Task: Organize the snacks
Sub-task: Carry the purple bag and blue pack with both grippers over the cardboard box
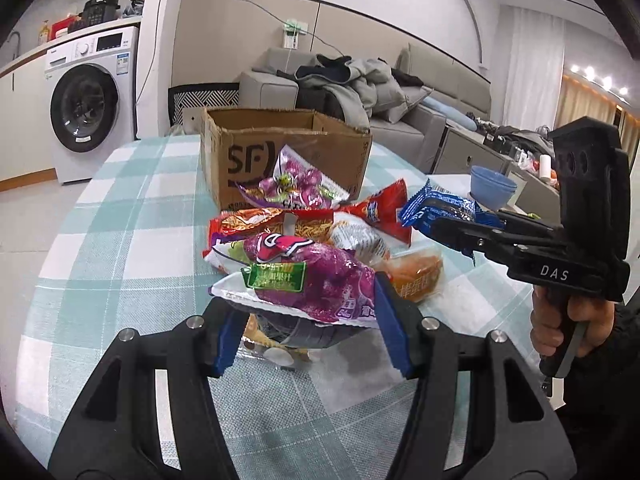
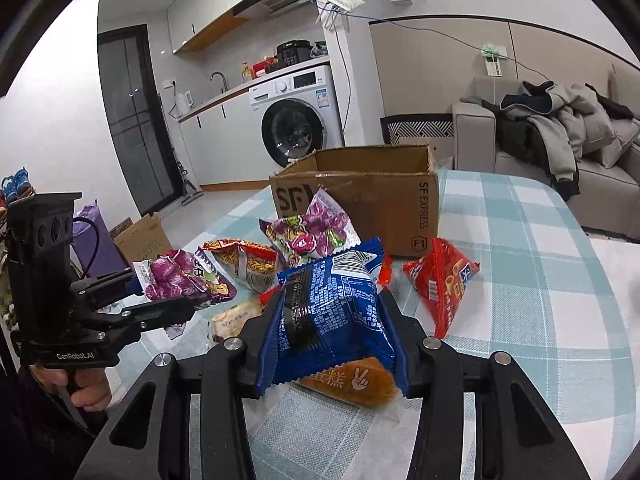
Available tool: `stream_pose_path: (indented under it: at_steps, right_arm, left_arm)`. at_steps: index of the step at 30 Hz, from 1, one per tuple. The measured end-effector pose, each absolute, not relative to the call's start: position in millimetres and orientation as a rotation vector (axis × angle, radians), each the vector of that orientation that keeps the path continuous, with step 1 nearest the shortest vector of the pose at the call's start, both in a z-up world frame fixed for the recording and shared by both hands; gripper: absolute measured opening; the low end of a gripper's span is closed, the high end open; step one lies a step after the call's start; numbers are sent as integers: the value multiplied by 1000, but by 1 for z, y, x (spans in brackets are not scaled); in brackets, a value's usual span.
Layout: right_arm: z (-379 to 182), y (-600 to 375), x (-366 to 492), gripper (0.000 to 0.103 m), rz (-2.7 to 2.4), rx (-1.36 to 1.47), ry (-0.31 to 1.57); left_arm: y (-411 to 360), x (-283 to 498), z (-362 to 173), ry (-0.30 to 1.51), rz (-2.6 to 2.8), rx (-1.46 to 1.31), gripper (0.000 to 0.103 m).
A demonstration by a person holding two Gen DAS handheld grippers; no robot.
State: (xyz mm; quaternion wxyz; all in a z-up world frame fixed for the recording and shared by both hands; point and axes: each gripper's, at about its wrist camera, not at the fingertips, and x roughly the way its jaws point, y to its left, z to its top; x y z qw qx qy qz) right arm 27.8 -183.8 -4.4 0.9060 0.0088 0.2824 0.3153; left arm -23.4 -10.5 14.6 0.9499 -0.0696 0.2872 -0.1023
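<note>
Left gripper (image 1: 310,322): both blue pads clamped on the near end of a purple snack bag (image 1: 304,276), which hangs clear above the table (image 1: 120,216). Right gripper (image 2: 326,344): pads pressed on the two sides of a blue snack bag (image 2: 334,304), also held off the cloth. Each hand grasps one bag; neither bag rests on the pile.

Step in hand, as judged: carry both bags to the cardboard box (image 2: 372,196) and drop them in. To do it well, each bag should go high enough that its hanging end clears the box's near wall, since both bags are soft and sag below the pads. The two grippers sit close together, so one should lead and the other follow, to avoid a bump over the opening. Release only once a bag is over the opening, not over the rim.

Around the grippers: still on the table are a second purple bag (image 2: 308,232) leaning against the box front, a noodle packet (image 2: 248,260), a red bag (image 2: 444,280) and a small orange cake packet (image 2: 356,384) under the right gripper.

Containers: the box stands upright and open at the top, at the far side of the pile. Its inside is hidden from both views, so its contents cannot be told. A blue bowl (image 1: 492,188) stands at the table's far right edge; contents not visible.
</note>
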Motion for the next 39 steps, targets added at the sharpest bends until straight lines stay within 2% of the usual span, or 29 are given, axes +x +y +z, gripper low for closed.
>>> stream_pose_path:
  at_steps: [21, 39]
  right_arm:
    - [70, -215, 22, 46, 547, -4, 497]
    - [95, -194, 94, 46, 528, 51, 528]
  left_arm:
    - [-4, -35, 84, 502, -189, -157, 56]
    - [13, 47, 130, 504, -130, -163, 56]
